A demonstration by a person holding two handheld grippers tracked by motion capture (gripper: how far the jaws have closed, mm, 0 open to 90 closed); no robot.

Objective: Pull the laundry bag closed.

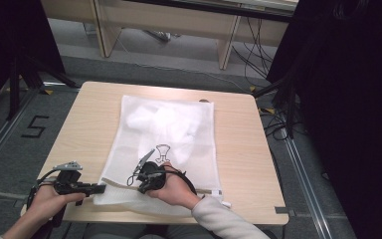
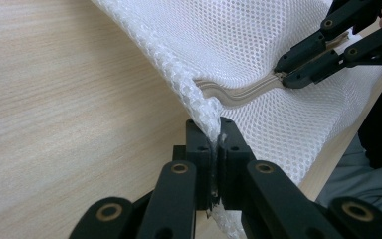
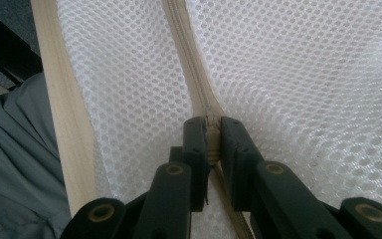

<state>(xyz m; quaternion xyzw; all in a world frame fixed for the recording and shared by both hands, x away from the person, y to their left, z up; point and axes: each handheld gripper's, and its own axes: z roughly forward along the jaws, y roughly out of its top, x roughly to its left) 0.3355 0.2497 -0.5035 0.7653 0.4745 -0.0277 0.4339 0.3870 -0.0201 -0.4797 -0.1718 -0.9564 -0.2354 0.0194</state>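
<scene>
— On the light wooden table [image 1: 238,149], what was laid out?
— A white mesh laundry bag [image 1: 179,134] was spread flat, near the front edge. Its corner was clamped by the left gripper [image 2: 215,144]; the beige zipper [image 3: 189,64] was pinched by the right gripper [image 3: 214,142].
— And around it?
— Grey floor [image 1: 10,149], black drapes [image 1: 348,89] and cables [image 1: 258,45] were seen.

The white cloth inside the mesh bag [image 1: 166,134] shows as a pale blur through the netting, and what kind of item it is cannot be told. The zipper [image 3: 189,59] pull is hidden between the jaws of the right tool [image 3: 214,137]. The bag's corner vanishes inside the left tool [image 2: 215,149]. In the high view, the person's forearms are cut off by the bottom edge.
</scene>
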